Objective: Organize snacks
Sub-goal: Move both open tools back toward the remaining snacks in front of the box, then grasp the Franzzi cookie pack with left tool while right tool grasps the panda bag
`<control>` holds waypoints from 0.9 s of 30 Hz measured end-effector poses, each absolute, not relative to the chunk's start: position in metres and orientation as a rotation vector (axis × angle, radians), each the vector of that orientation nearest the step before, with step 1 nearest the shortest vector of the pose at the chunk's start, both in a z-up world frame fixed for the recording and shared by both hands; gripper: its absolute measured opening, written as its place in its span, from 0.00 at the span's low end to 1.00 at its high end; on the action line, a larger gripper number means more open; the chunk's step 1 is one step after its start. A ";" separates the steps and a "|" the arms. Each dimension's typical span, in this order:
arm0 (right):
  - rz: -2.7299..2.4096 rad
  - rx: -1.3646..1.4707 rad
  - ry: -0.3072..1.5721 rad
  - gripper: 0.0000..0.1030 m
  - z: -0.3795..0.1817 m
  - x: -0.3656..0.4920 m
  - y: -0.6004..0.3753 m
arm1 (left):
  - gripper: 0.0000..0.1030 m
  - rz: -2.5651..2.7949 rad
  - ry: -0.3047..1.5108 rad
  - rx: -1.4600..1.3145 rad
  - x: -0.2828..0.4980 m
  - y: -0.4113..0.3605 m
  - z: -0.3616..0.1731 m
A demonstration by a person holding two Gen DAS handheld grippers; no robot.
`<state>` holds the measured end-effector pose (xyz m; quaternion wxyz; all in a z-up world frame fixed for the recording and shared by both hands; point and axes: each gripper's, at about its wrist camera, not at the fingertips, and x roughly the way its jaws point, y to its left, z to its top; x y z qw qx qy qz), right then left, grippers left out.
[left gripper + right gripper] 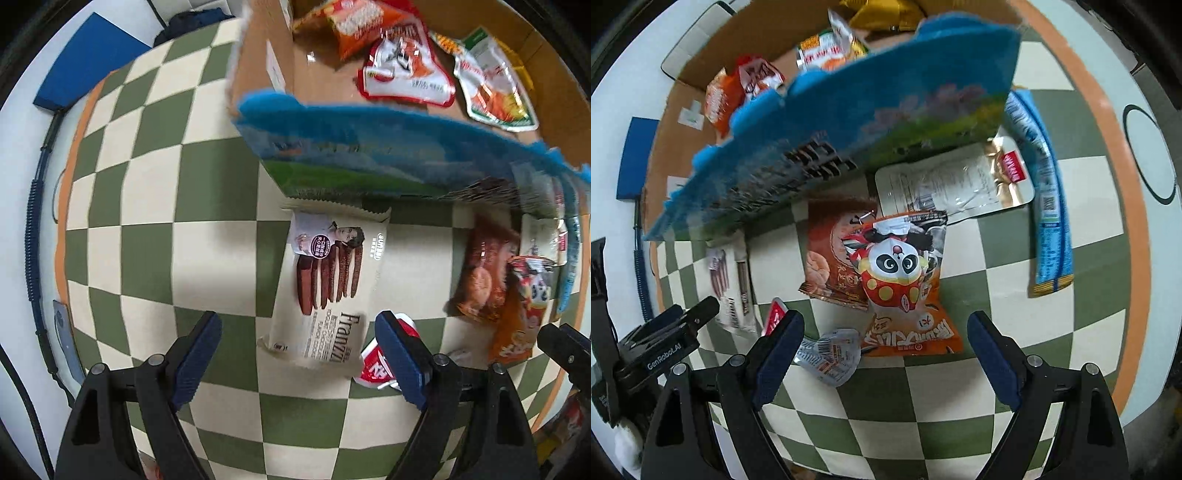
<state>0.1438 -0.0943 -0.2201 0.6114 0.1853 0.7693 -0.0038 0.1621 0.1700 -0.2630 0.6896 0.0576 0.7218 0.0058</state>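
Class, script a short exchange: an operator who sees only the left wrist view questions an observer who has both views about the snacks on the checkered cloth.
Operator: What are the right gripper's jaws doing?
Observer: The right gripper has its jaws open and grips nothing. It points at the orange panda bag.
Operator: Is anything lying beyond that bag?
Observer: Yes, a long blue packet lies flat on the cloth, apart from the bag.
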 end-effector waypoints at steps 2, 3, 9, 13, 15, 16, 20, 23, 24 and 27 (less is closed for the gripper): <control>-0.009 0.426 1.791 0.89 -0.229 0.145 -0.092 | 0.82 0.008 1.630 0.132 0.164 0.169 -0.270; -0.012 0.423 1.795 0.89 -0.231 0.145 -0.091 | 0.82 0.000 1.641 0.132 0.165 0.168 -0.275; -0.025 0.411 1.829 0.89 -0.249 0.145 -0.085 | 0.82 -0.020 1.684 0.139 0.170 0.167 -0.294; -0.035 0.410 1.851 0.89 -0.260 0.145 -0.084 | 0.82 -0.023 1.687 0.144 0.173 0.167 -0.300; -0.039 0.405 1.865 0.89 -0.265 0.143 -0.084 | 0.82 -0.025 1.684 0.147 0.174 0.168 -0.301; -0.038 0.405 1.868 0.89 -0.267 0.142 -0.082 | 0.82 -0.026 1.681 0.148 0.173 0.168 -0.302; -0.040 0.403 1.881 0.88 -0.276 0.141 -0.078 | 0.65 -0.023 1.679 0.157 0.169 0.166 -0.303; -0.052 0.393 1.884 0.79 -0.278 0.136 -0.075 | 0.57 -0.023 1.680 0.146 0.166 0.158 -0.301; -0.056 0.385 1.886 0.76 -0.279 0.135 -0.074 | 0.56 -0.014 1.679 0.150 0.165 0.158 -0.301; -0.069 0.352 1.883 0.66 -0.279 0.132 -0.073 | 0.55 0.002 1.674 0.149 0.162 0.155 -0.299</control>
